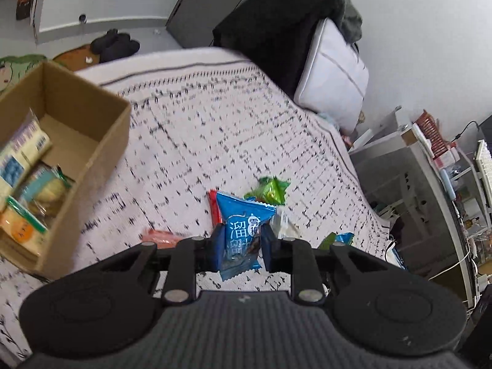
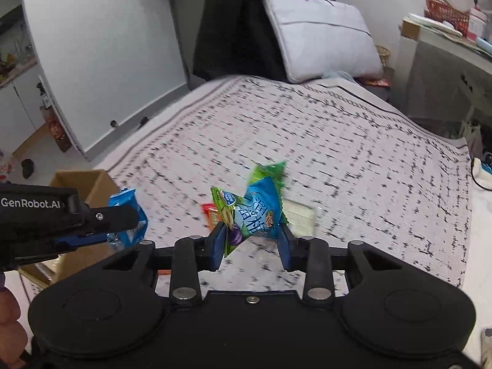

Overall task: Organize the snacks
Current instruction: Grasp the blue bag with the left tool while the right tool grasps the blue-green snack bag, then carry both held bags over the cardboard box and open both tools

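Both grippers are carrying snacks off the bed [image 1: 215,117]. The left gripper [image 1: 240,243] has its fingers clamped on a blue plum-candy packet [image 1: 241,233], held above the checked bedspread. The right gripper [image 2: 250,243] pinches two packets together, a green packet [image 2: 229,215] and a light-blue packet [image 2: 261,212]. More snacks lie loose on the bed just beyond. The cardboard box [image 1: 92,141], partly filled with biscuit packs, sits to the left. Next, each load likely needs carrying left over the box and releasing inside.
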The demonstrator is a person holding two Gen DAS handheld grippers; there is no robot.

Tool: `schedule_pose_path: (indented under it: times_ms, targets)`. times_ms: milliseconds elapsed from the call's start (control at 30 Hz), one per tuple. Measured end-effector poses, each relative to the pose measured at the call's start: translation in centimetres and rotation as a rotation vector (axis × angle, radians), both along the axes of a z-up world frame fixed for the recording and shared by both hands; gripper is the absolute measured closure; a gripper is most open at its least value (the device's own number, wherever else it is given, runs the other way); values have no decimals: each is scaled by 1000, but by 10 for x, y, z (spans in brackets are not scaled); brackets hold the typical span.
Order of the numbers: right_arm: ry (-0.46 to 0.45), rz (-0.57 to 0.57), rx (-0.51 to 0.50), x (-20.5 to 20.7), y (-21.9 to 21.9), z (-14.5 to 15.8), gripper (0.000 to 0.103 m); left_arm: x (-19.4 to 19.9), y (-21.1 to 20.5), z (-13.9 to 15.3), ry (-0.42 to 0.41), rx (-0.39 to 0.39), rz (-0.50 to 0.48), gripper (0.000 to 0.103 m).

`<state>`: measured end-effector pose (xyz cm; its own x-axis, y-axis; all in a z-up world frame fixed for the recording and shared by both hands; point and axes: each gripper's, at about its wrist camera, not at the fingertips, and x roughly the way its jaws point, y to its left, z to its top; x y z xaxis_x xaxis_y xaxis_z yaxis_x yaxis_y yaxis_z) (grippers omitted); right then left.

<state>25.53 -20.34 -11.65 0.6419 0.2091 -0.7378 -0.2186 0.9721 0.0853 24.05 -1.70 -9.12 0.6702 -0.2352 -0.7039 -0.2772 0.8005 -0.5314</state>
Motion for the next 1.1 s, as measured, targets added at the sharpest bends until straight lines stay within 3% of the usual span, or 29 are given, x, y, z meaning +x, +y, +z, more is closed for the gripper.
schedule_pose_path:
  times_ms: [400, 700, 1100]
  targets:
    - [-29, 63, 28, -16, 53, 23, 69, -36, 51, 10, -40, -27, 47, 80]
    - [-35, 106, 31, -23, 92, 30, 69, -43, 85, 25, -84, -42, 110, 80]
    - [-47, 159, 54, -22, 134, 33, 69, -46, 135, 21, -92, -93, 199, 80]
